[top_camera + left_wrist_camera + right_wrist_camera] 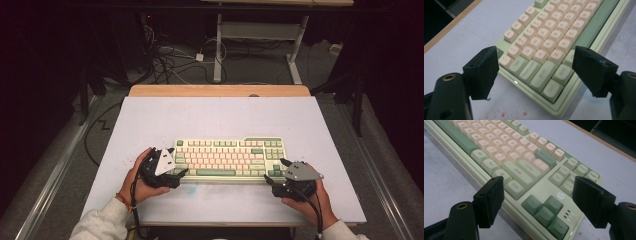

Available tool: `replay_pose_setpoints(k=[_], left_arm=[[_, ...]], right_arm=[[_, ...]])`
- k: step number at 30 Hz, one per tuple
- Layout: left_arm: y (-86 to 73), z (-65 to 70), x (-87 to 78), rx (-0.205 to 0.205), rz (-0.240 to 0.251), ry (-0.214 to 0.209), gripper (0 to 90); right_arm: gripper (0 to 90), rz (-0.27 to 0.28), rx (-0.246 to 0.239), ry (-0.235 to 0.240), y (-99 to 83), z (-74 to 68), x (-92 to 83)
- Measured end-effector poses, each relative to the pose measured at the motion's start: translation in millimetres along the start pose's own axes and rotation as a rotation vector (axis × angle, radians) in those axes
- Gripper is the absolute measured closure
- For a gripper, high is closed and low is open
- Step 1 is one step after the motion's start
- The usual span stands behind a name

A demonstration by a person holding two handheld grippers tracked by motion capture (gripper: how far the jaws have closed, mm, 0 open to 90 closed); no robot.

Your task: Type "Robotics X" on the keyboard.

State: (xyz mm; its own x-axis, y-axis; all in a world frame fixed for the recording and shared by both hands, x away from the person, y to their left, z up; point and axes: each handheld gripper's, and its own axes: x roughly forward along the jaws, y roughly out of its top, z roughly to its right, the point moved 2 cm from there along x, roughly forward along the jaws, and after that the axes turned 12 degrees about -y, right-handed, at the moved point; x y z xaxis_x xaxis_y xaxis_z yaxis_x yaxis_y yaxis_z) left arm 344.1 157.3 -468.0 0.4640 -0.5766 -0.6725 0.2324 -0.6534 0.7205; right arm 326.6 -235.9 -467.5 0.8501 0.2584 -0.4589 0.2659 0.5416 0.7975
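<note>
— What's at the left end?
— The left gripper [176, 174], jaws spread around the near left corner of the pale-green keyboard [227, 159] with cream keys, mid-table [210, 117].
— And the right end?
— The right gripper [275, 172], jaws spread at the arrow-key corner.

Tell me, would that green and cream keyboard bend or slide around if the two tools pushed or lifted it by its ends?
The keyboard has a thick, boxy case, so it likely stays stiff. It lies flat and low on the smooth table, so a push would probably slide it, not tip it. Its raised keycaps might snag or pop off.
</note>
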Motion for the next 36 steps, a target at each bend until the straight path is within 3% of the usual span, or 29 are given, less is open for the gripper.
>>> replay_pose_setpoints(k=[3, 11, 16, 28, 36], left_arm=[[-6.8, 1.5, -1.9, -0.007, -0.014, -0.002, 20.4], [-21.8, 4.5, -6.7, -0.032, -0.039, 0.003, 20.5], [-27.7, 5.7, -8.7, -0.046, -0.051, 0.000, 20.6], [-30.7, 6.3, -5.8, -0.052, -0.082, -0.003, 20.7], [-31.0, 5.2, -7.0, -0.055, -0.084, 0.000, 21.0]], right_arm=[[32.9, -0.001, -0.002, 0.005, 0.5, 0.0, -1.1], [69.7, -0.015, 0.015, 0.053, 8.4, 7.7, -1.2], [86.2, -0.029, 0.000, 0.093, 16.5, 11.0, 3.9], [89.9, -0.064, -0.030, 0.153, 37.0, 8.5, 27.9], [90.0, -0.093, -0.065, 0.180, 38.4, -2.1, 40.1]])
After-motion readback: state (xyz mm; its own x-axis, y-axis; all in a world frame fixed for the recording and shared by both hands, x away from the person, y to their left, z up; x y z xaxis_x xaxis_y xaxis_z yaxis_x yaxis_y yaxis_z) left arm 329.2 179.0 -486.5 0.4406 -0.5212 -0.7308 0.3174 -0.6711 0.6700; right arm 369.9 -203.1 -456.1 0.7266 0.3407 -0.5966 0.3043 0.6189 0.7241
